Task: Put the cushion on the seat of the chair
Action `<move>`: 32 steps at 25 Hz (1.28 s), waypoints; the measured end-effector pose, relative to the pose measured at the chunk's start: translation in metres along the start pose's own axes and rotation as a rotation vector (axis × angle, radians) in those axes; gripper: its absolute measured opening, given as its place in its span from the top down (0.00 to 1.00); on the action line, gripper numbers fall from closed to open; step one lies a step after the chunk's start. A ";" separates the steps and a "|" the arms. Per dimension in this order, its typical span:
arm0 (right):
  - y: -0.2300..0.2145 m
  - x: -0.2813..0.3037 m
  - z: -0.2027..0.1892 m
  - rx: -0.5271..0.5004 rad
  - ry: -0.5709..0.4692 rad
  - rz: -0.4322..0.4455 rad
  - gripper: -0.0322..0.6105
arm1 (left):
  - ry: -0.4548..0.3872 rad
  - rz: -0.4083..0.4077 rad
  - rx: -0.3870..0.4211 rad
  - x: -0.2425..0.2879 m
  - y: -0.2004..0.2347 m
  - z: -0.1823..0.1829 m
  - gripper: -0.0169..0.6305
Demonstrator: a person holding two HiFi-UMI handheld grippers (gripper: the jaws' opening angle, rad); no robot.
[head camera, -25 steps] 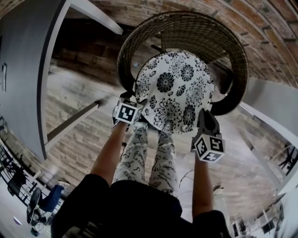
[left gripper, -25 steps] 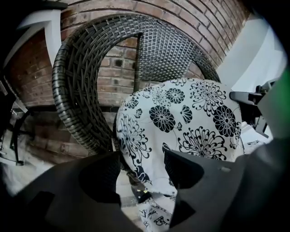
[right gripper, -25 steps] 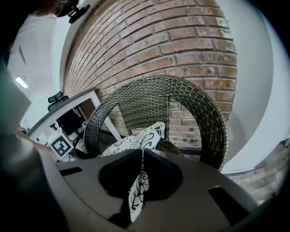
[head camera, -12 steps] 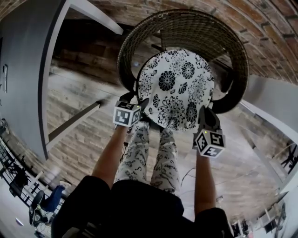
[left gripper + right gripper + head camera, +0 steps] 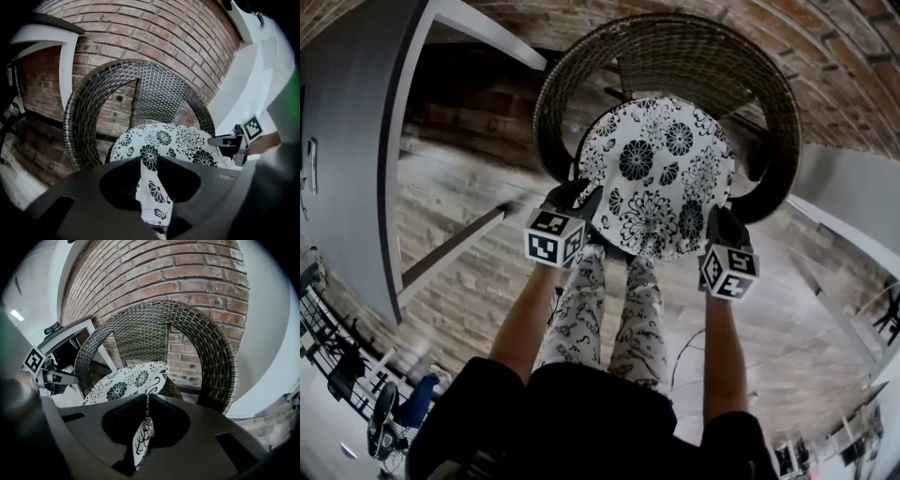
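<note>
Cushion (image 5: 656, 173) pinched by right gripper (image 5: 146, 397) fingers; left gripper (image 5: 149, 159) fingers just closing, seemingly gripping it.

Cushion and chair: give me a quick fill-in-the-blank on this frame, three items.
The cushion has a black-and-white ____ print.
The wall behind the wicker chair is ____.
The right gripper is shut on the cushion's ____.
Missing: floral; brick; edge.
</note>
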State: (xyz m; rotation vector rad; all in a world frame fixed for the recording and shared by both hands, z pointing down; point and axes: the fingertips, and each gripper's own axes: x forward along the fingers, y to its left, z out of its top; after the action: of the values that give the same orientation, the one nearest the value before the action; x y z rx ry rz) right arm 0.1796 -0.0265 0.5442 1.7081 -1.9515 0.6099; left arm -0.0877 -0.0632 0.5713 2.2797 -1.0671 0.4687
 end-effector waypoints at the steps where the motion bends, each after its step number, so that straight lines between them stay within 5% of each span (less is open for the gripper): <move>1: -0.002 0.002 -0.002 -0.005 0.012 0.000 0.92 | -0.012 0.009 0.018 -0.002 0.000 0.003 0.85; 5: -0.010 0.008 -0.012 -0.014 0.060 -0.009 0.92 | -0.026 -0.019 0.039 -0.004 -0.008 0.010 0.95; 10: -0.024 0.012 -0.021 -0.008 0.080 -0.050 0.91 | -0.060 -0.079 0.049 -0.005 -0.022 0.017 0.96; 32: -0.031 -0.011 -0.021 0.058 0.052 -0.097 0.82 | -0.107 -0.110 0.017 -0.017 -0.036 0.029 0.96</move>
State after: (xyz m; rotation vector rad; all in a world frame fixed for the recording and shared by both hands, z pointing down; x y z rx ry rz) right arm 0.2129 -0.0093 0.5551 1.7930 -1.8203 0.6745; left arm -0.0681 -0.0526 0.5275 2.3870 -0.9854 0.3157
